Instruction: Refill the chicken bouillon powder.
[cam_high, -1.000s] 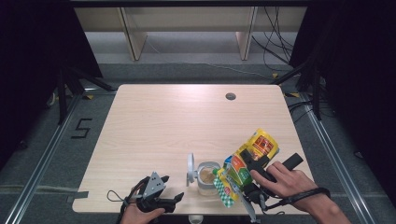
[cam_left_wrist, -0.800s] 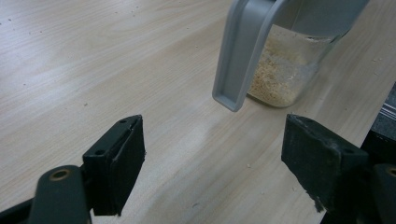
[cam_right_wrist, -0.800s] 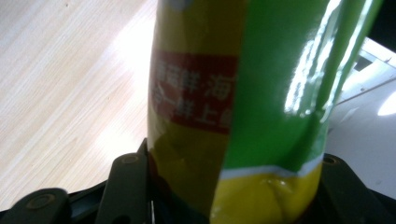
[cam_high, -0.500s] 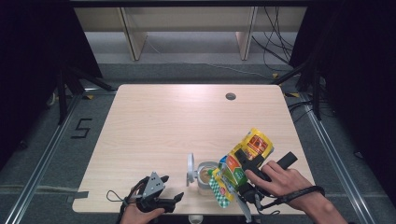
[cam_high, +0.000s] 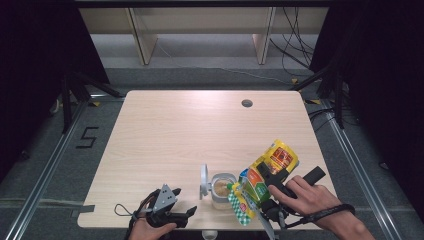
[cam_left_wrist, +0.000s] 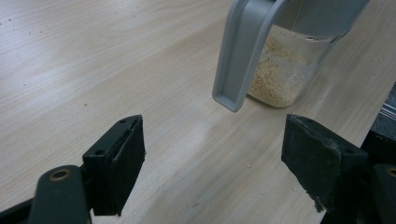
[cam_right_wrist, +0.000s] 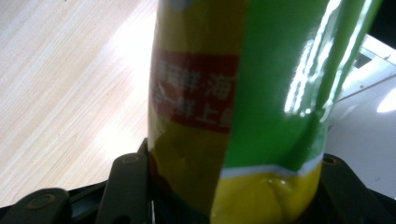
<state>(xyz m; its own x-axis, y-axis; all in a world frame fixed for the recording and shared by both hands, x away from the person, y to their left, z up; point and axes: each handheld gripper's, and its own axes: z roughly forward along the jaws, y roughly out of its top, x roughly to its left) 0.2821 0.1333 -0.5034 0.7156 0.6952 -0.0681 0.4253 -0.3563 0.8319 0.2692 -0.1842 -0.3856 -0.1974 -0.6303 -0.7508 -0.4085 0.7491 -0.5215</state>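
Currently right gripper (cam_high: 260, 186) clamps tilted snack bag (cam_high: 265, 172) over open jar (cam_high: 220, 190); left gripper (cam_left_wrist: 212, 163) jaws wide apart, empty.

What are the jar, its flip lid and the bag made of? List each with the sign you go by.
Jar: clear glass or hard plastic, can't tell which; the beige granules show through its wall.
Flip lid: grey matte plastic, by its moulded, hollow rim.
Bag: glossy printed film, creased with bright glare streaks, clamped in the right gripper.

Yellow-green pouch (cam_high: 267, 172), grey-lidded clear jar (cam_high: 220, 190)
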